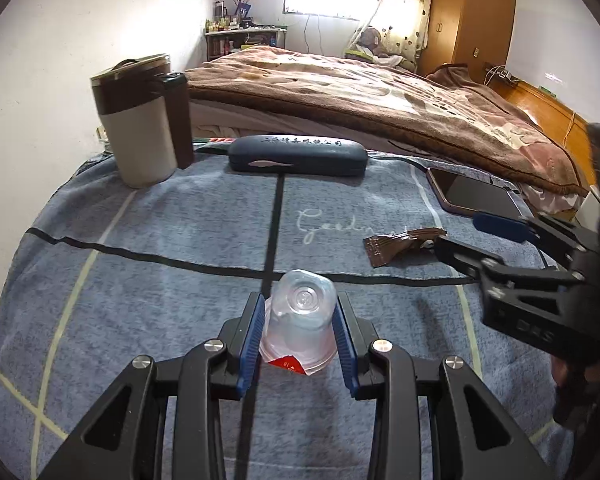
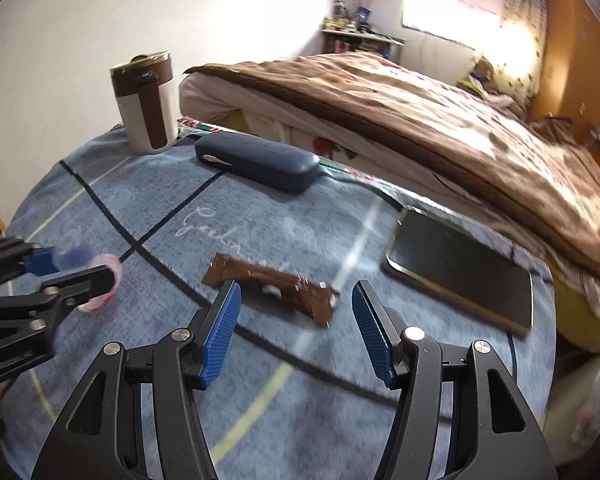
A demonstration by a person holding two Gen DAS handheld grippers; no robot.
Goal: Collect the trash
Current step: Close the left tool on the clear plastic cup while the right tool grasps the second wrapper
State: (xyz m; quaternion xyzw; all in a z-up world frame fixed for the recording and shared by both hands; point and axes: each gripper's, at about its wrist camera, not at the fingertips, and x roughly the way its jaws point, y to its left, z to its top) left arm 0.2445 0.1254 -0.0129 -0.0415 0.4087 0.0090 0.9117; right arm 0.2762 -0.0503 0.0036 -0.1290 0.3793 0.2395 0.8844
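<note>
My left gripper (image 1: 300, 332) has its blue ribbed pads pressed against both sides of a clear plastic jelly cup (image 1: 300, 320), lying on its side with its base pointing away from me and a torn red-and-white foil lid at the near rim. I judge that piece of trash as good as caught. The cup is thin, glossy and slippery, and it could squash or pop out if I squeeze harder.

My right gripper (image 2: 296, 324) hangs with its jaws spread wide, nothing between them, just short of a brown wrapper (image 2: 272, 286) lying flat on the blue towel cloth (image 2: 300, 420). The wrapper is crumpled foil, long and narrow, with torn ragged ends and a few white specks. It sits near the middle of the cloth, to the right of the cup and left of a dark smartphone (image 2: 460, 268).

So the step in hand looks like the second pickup. Next I would bring the right jaws down astride the wrapper's narrow width and pinch it. The cloth is soft and nappy, so the pads may snag pile along with the thin foil.

At the far side stand a brown-and-cream thermos mug (image 1: 140, 120) and a hard dark blue glasses case (image 1: 298, 156), neither of them trash by my reckoning.
</note>
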